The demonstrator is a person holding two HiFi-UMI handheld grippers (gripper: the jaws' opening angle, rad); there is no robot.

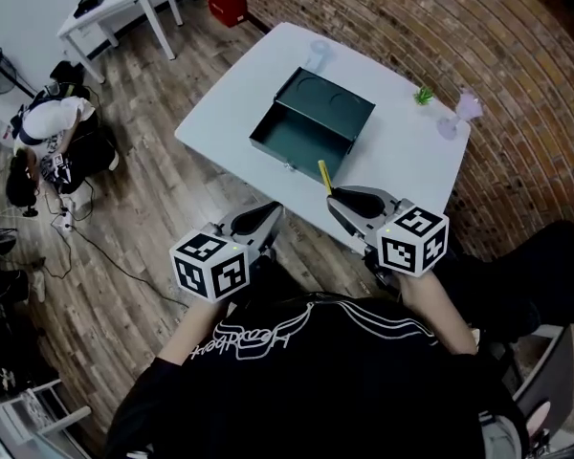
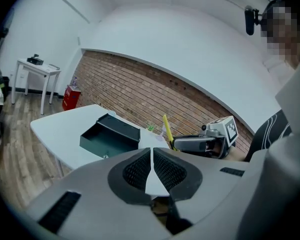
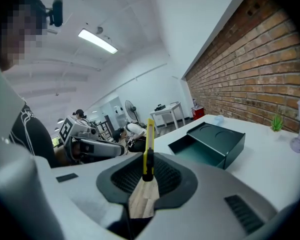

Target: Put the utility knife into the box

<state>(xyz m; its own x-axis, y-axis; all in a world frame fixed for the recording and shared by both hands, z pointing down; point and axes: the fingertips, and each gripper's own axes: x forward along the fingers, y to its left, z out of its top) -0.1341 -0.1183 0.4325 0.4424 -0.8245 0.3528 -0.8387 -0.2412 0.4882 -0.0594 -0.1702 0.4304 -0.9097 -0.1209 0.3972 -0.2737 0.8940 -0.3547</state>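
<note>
The right gripper (image 3: 147, 173) has its jaws nearly together, clamped on the knife (image 3: 148, 146). The yellow handle with its black slider stands straight up from between the meshed pads (image 3: 166, 176), and most of its length sticks out past the fingertips. In the head view the knife (image 1: 323, 176) juts forward from the right gripper (image 1: 338, 199) over the near edge of the table (image 1: 220, 113), its tip pointing at the box (image 1: 311, 127). No brand or print can be read on the knife. The box is dark green and open, with its lid tipped back. It sits on the table just ahead of the right fingertips, and in the right gripper view the box (image 3: 210, 144) lies ahead and to the right of them. The left gripper (image 2: 151, 159) is closed with nothing in it: its pads (image 2: 137, 170) meet at the tips, and only a narrow wedge of gap widens behind them. The box (image 2: 110, 136) lies ahead and to the left of those fingertips. Each gripper carries a cube (image 1: 413, 239) with black-and-white square markers and no lettering. White script runs across the person's black shirt (image 1: 268, 338), too warped to read with certainty. Beyond the box, well past the fingers, stand a small green plant (image 1: 423, 95) and a lilac glass (image 1: 459, 115).
</note>
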